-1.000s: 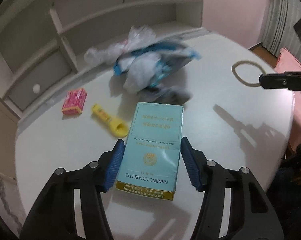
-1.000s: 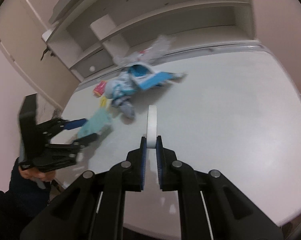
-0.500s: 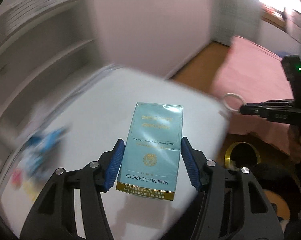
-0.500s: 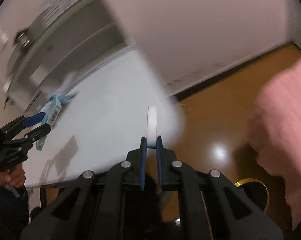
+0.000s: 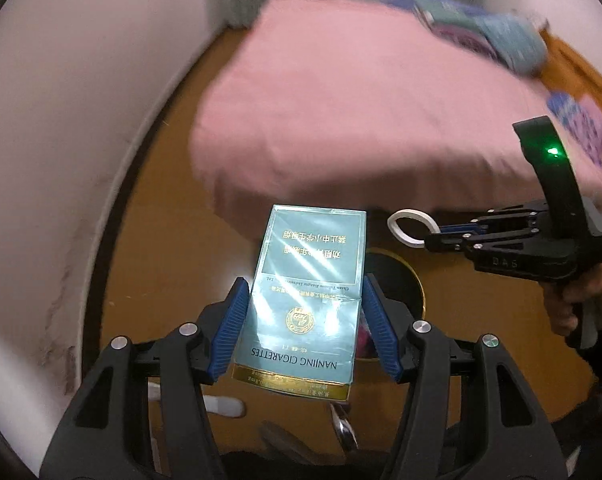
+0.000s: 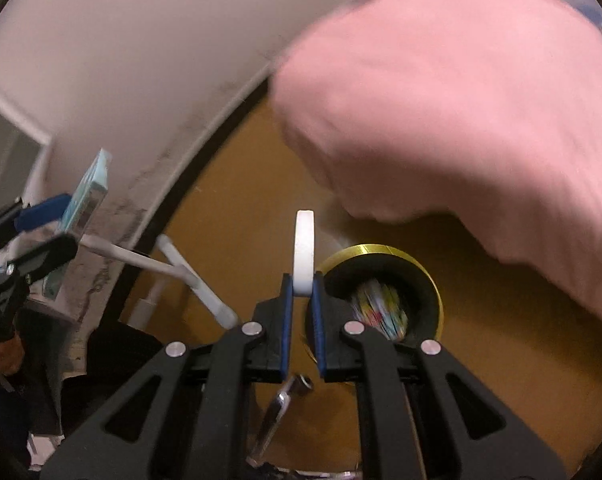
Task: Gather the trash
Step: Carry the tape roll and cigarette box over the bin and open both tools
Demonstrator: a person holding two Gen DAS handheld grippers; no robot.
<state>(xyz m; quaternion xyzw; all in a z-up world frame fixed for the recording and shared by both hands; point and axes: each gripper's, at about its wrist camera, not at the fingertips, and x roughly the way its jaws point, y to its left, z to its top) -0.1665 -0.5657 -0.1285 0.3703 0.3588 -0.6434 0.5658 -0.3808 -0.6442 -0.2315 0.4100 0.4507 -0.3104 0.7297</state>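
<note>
My left gripper (image 5: 303,304) is shut on a teal cigarette box (image 5: 307,292) marked Nanjing Cigarettes and holds it above a black trash bin with a gold rim (image 5: 415,280) on the floor. My right gripper (image 6: 302,280) is shut on a white tape ring (image 6: 304,252), held edge-on just left of the bin (image 6: 381,250), which has colourful wrappers inside. The right gripper with the ring (image 5: 411,226) also shows at the right of the left wrist view. The left gripper with the box (image 6: 87,196) shows at the left of the right wrist view.
A bed with a pink cover (image 5: 361,100) overhangs the brown wood floor (image 5: 173,240) close behind the bin. A white wall (image 5: 61,120) with a dark skirting runs along the left. White furniture legs (image 6: 181,268) stand left of the bin.
Both grippers have swung away from the white table and its trash pile, down toward the floor. The bin and the pink bed have come into view. Both still hold their items.
</note>
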